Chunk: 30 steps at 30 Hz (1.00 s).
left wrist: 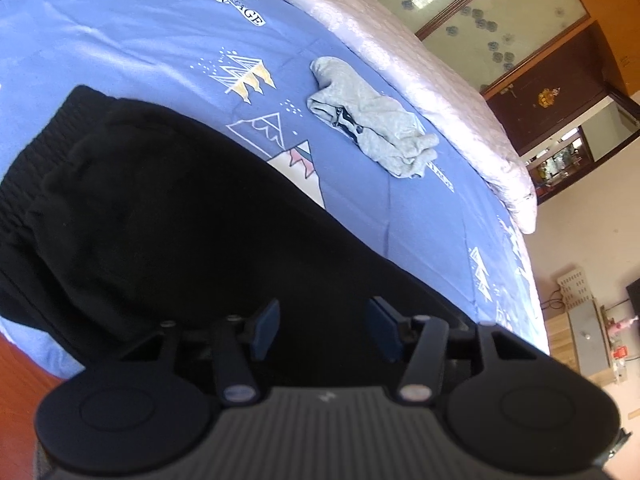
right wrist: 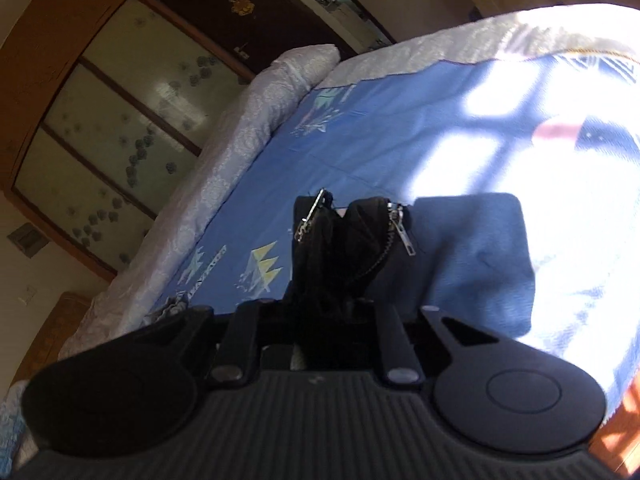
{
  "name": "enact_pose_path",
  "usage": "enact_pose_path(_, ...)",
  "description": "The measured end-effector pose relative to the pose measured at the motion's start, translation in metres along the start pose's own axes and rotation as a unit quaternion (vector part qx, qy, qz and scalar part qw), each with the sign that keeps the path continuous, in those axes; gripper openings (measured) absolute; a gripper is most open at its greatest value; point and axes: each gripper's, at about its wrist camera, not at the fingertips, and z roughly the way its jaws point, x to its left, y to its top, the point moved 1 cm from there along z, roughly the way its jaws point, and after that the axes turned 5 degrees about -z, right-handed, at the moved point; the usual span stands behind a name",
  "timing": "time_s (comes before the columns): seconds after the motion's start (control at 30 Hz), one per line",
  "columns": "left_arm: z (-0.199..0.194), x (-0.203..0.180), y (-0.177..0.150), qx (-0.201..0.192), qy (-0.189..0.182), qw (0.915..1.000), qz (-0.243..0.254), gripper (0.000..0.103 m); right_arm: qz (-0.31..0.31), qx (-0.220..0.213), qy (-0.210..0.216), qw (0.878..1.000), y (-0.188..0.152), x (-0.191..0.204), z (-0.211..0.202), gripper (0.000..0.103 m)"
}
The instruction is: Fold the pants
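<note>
Black pants (left wrist: 168,216) lie across the blue printed bedspread (left wrist: 120,40), with the ribbed waistband at the left of the left wrist view. My left gripper (left wrist: 326,330) hovers over the dark cloth near the bed's edge. It is open, its blue pads (left wrist: 266,330) are apart, and nothing is pinched between them. In the right wrist view, my right gripper (right wrist: 332,304) is shut on a bunched end of the black pants (right wrist: 344,248). Two metal zippers (right wrist: 404,228) stick up from that bunch. The cloth hides the fingertips.
A crumpled grey garment (left wrist: 368,124) lies further up the bed. A pale quilt (left wrist: 420,80) runs along the far side, in front of a wardrobe with glass doors (left wrist: 480,8). Wooden floor (left wrist: 24,364) shows past the near edge. Strong sunlight washes out the bedspread (right wrist: 560,160) on the right.
</note>
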Motion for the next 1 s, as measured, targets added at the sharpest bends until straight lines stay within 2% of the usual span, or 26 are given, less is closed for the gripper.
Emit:
enact_pose_path(0.1,0.002,0.004,-0.005,0.009,-0.015,0.9998,-0.013,0.052,-0.074,0.021,0.037,0.996,-0.013,0.059,0.003,0.018)
enact_pose_path(0.2,0.004,0.010,-0.010,0.016,-0.022,0.9994,-0.020,0.052,-0.168,0.054,0.062,0.982,-0.046,0.119,0.013,0.018)
enact_pose_path(0.3,0.003,0.018,-0.015,0.020,-0.024,0.9991,-0.027,0.053,-0.251,0.107,0.096,0.957,-0.095,0.168,0.027,0.018)
enact_pose_path(0.4,-0.002,0.028,-0.016,0.017,-0.024,0.9989,-0.038,0.054,-0.299,0.180,0.120,0.929,-0.153,0.199,0.052,0.019)
enact_pose_path(0.47,-0.005,0.036,-0.016,0.015,-0.022,0.9985,-0.047,0.054,-0.354,0.228,0.123,0.899,-0.195,0.213,0.069,0.029)
enact_pose_path(0.5,-0.006,0.040,-0.016,0.015,-0.022,0.9983,-0.053,0.054,-0.382,0.249,0.118,0.882,-0.214,0.221,0.075,0.043)
enact_pose_path(0.53,-0.007,0.043,-0.015,0.015,-0.023,0.9979,-0.058,0.054,-0.402,0.251,0.115,0.873,-0.227,0.226,0.074,0.050)
enact_pose_path(0.57,-0.008,0.046,-0.015,0.015,-0.026,0.9976,-0.063,0.055,-0.424,0.229,0.116,0.869,-0.232,0.232,0.067,0.052)
enact_pose_path(0.63,-0.007,0.046,-0.013,0.018,-0.028,0.9975,-0.063,0.055,-0.443,0.225,0.141,0.856,-0.228,0.237,0.053,0.058)
enact_pose_path(0.7,-0.001,0.039,-0.012,0.024,-0.034,0.9978,-0.052,0.055,-0.425,0.225,0.174,0.859,-0.214,0.234,0.040,0.063)
enact_pose_path(0.77,0.008,0.028,-0.011,0.034,-0.046,0.9976,-0.040,0.055,-0.395,0.219,0.196,0.870,-0.198,0.226,0.025,0.063)
enact_pose_path(0.83,0.020,0.012,-0.010,0.045,-0.058,0.9970,-0.026,0.057,-0.367,0.197,0.202,0.886,-0.181,0.213,0.008,0.063)
enact_pose_path(0.9,0.033,-0.007,-0.010,0.056,-0.068,0.9961,-0.006,0.058,-0.347,0.169,0.180,0.905,-0.166,0.197,-0.004,0.063)
enact_pose_path(1.0,0.057,-0.040,-0.013,0.076,-0.079,0.9935,0.032,0.058,-0.327,0.135,0.122,0.927,-0.142,0.169,-0.013,0.062)
